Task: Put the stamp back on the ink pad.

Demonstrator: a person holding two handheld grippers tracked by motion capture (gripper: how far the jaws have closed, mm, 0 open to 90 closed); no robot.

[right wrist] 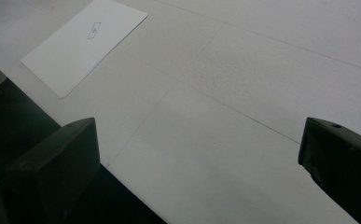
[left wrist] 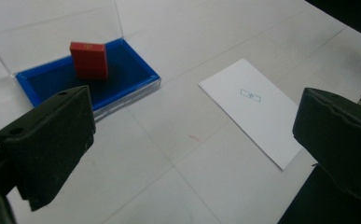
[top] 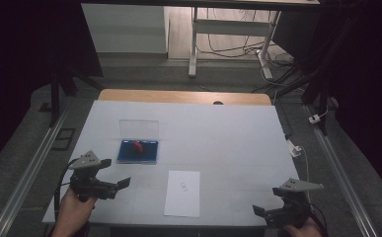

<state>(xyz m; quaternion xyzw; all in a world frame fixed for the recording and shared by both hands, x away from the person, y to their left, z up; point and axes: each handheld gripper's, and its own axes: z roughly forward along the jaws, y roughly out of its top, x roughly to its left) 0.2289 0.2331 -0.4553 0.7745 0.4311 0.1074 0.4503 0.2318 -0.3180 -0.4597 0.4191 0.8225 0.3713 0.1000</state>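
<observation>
While both tongs idle wide and empty, red block (left wrist: 89, 59) leans in blue tray (left wrist: 143, 70) — ahead of left gripper (top: 113, 174).
Right gripper (top: 265, 211) sits well apart, past the paper sheet (top: 182, 193) — left is nearer.

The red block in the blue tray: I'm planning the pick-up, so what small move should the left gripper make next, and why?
Probably ease the left gripper forward toward the red block. Its jaws stand wide open and empty, short of the blue tray, and the block stands leaning in the tray with its clear lid raised behind it. The right gripper is farther off, past the sheet of paper.
</observation>
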